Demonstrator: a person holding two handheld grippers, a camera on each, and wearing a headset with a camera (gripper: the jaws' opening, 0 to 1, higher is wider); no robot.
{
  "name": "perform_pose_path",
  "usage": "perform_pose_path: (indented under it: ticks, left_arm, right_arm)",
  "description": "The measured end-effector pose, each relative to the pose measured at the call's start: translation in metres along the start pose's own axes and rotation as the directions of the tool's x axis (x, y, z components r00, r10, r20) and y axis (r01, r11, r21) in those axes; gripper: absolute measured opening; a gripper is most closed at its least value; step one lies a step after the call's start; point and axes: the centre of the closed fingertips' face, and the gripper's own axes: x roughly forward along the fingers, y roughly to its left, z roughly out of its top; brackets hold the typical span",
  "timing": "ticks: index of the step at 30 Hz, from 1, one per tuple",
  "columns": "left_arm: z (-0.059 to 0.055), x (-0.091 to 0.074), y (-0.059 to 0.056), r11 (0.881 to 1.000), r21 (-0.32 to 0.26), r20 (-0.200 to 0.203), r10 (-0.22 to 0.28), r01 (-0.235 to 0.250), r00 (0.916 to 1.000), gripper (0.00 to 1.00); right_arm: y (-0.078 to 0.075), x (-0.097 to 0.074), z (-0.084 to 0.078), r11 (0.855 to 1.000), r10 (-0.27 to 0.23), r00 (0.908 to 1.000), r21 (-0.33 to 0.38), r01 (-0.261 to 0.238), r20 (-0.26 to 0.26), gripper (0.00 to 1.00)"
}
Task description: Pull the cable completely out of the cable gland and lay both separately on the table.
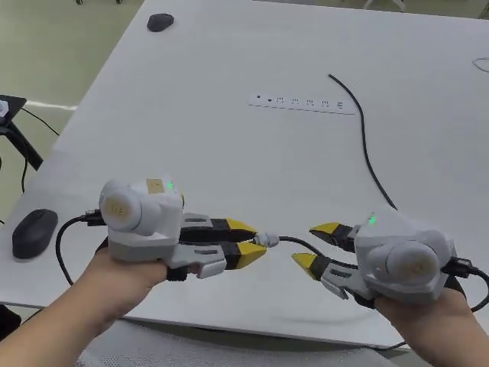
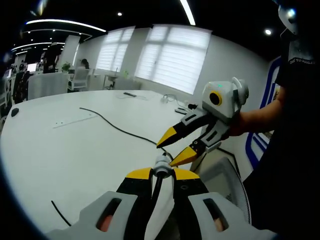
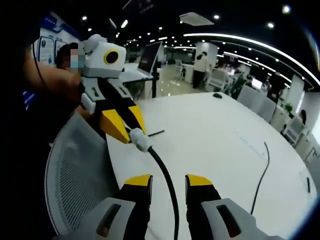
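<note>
so, nearest the person, the left gripper is clamped on the white cable gland, which pokes out just past its yellow tips, above the near edge of the counter. the black cable leaves the gland and runs straight toward the right gripper, whose jaws stand wide apart with the cable passing between them; whether it brushes either jaw i cannot tell. the two grippers face each other tip to tip, and the cable's long axis lies along the line joining them. the right gripper is plainly the nearer one to the free cable, so the pull looks to be its job: close on the cable just beside the gland and draw away from the left. farther out, the cable trails across the counter past a white power strip.
</note>
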Motion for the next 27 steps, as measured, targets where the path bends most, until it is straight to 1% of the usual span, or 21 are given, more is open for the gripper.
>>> perform_pose_path:
  ticks: [1, 3, 5, 8, 11, 17, 20, 22, 23, 25, 27]
  left_arm:
    - [0.000, 0.000, 0.000, 1.000, 0.002, -0.002, -0.001, 0.001, 1.0000, 0.15]
    - [-0.001, 0.000, 0.000, 1.000, 0.008, -0.008, -0.002, 0.002, 1.0000, 0.15]
    - [-0.001, 0.000, -0.001, 1.000, 0.011, -0.011, -0.002, 0.002, 0.9999, 0.15]
    - [0.000, -0.001, -0.001, 1.000, 0.014, -0.003, 0.001, -0.001, 1.0000, 0.15]
    - [-0.002, -0.001, -0.001, 1.000, 0.018, -0.009, 0.004, -0.004, 1.0000, 0.15]
    - [-0.007, 0.001, -0.003, 1.000, 0.030, -0.027, -0.001, 0.002, 0.9996, 0.15]
    - [-0.007, 0.001, -0.004, 1.000, 0.031, -0.028, -0.002, 0.003, 0.9996, 0.15]
    - [-0.008, 0.002, -0.004, 0.999, 0.038, -0.031, -0.002, 0.003, 0.9995, 0.15]
    - [-0.008, 0.002, -0.005, 0.999, 0.041, -0.035, -0.002, 0.003, 0.9994, 0.15]
    - [-0.009, 0.002, -0.005, 0.999, 0.049, -0.039, 0.000, 0.002, 0.9993, 0.15]
    - [-0.008, 0.002, -0.005, 0.999, 0.054, -0.038, 0.001, 0.001, 0.9993, 0.15]
  right_arm:
    - [0.002, 0.001, 0.001, 1.000, 0.004, 1.0000, -0.016, -0.004, -0.009, 0.20]
    - [0.004, 0.002, 0.004, 0.997, 0.001, 0.9998, -0.075, -0.003, -0.021, 0.17]
    - [0.007, 0.003, 0.008, 0.995, 0.007, 0.9998, -0.097, -0.009, -0.017, 0.15]
    - [0.011, 0.004, 0.015, 0.993, 0.014, 0.9998, -0.120, -0.016, -0.016, 0.13]
    - [0.013, 0.006, 0.019, 0.989, 0.013, 0.9998, -0.148, -0.014, -0.013, 0.10]
    - [0.018, 0.010, 0.013, 0.980, 0.017, 0.9989, -0.198, -0.025, -0.043, 0.04]
    - [0.019, 0.010, 0.013, 0.979, 0.018, 0.9988, -0.202, -0.026, -0.045, 0.02]
    - [0.018, 0.010, 0.012, 0.986, 0.019, 0.9988, -0.165, -0.027, -0.045, 0.02]
    - [0.019, 0.010, 0.011, 0.987, 0.026, 0.9985, -0.159, -0.033, -0.049, 0.01]
    - [0.019, 0.010, 0.011, 0.987, 0.022, 0.9986, -0.157, -0.029, -0.047, 0.01]
    - [0.019, 0.010, 0.010, 0.991, 0.022, 0.9988, -0.129, -0.027, -0.043, 0.01]
